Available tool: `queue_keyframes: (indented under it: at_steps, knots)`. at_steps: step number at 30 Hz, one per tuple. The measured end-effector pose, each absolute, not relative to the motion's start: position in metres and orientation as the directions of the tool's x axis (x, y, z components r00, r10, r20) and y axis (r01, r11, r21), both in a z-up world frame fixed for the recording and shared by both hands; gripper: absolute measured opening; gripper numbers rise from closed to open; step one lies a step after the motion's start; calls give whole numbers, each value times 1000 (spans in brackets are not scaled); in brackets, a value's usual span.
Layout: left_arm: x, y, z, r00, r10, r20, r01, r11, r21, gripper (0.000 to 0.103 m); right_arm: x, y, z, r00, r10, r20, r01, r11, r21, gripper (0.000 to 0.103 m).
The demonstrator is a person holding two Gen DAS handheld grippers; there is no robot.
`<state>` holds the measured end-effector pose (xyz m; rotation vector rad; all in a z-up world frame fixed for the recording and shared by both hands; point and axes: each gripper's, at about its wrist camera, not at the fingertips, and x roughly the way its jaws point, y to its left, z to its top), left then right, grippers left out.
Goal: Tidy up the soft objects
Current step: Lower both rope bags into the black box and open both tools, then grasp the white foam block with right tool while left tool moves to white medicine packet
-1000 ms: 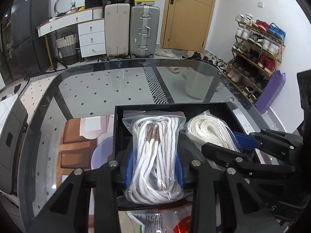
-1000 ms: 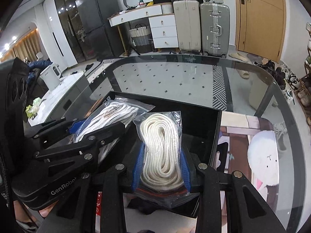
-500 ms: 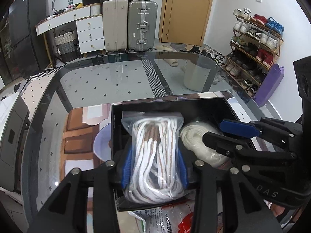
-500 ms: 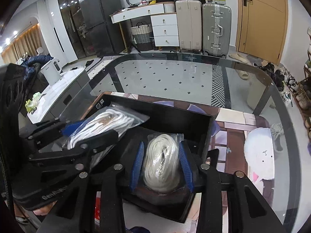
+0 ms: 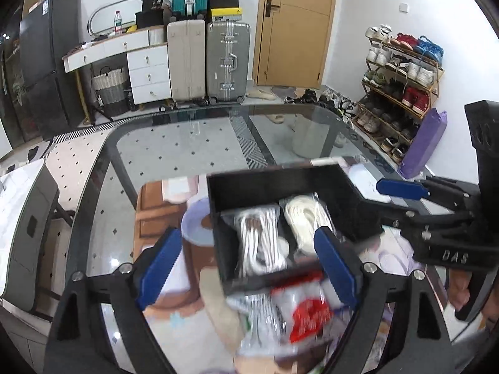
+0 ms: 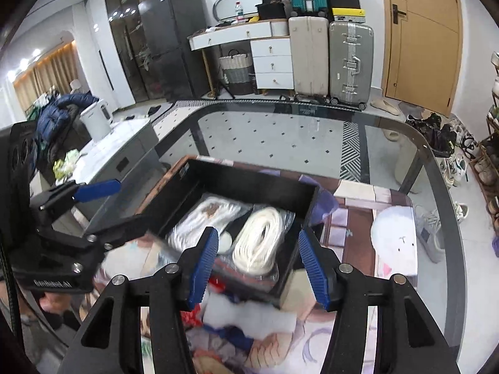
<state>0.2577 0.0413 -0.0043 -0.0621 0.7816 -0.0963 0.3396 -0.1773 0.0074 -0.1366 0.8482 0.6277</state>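
Note:
A black box (image 5: pixel 274 184) stands on the glass table, and two clear bags of rope lie side by side inside it. The white-and-brown rope bag (image 5: pixel 260 237) is on the left and the cream rope bag (image 5: pixel 304 218) on the right. My left gripper (image 5: pixel 246 265) hovers above the box's near edge. Its jaws are opening, its blue pads stand wide apart, and nothing is pressed between them. My right gripper (image 6: pixel 259 265) hangs over the cream rope bag (image 6: pixel 259 243). Its jaws are opening too and clear of the bag. Each gripper shows in the other's view, off to the side.
Several blurred soft packets, one of them red and white (image 5: pixel 305 308), lie on a printed mat (image 6: pixel 368 218) in front of the box. The glass table (image 6: pixel 265 131) stretches far behind it. A person's hand (image 5: pixel 461 293) holds the right gripper's handle.
Both grippers let go of their rope bags, which now lie in the box. Both pulled back and up from it, and their jaws spread, the left one much wider.

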Motion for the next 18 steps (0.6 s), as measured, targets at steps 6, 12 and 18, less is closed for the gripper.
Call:
queue_keyframes:
  at_steps: [6, 12, 18]
  knots:
    - [233, 42, -21, 653, -104, -750, 94, 994, -57, 87, 317, -185, -10, 440, 451, -776, -607, 787, 113, 55]
    - [219, 38, -35, 617, -107, -779, 119, 992, -43, 87, 312, -196, -37, 396, 450, -800, -636, 763, 114, 55]
    - [214, 40, -45, 592, -107, -798, 121, 992, -43, 87, 322, -194, -59, 369, 476, -798, -674, 728, 123, 57]
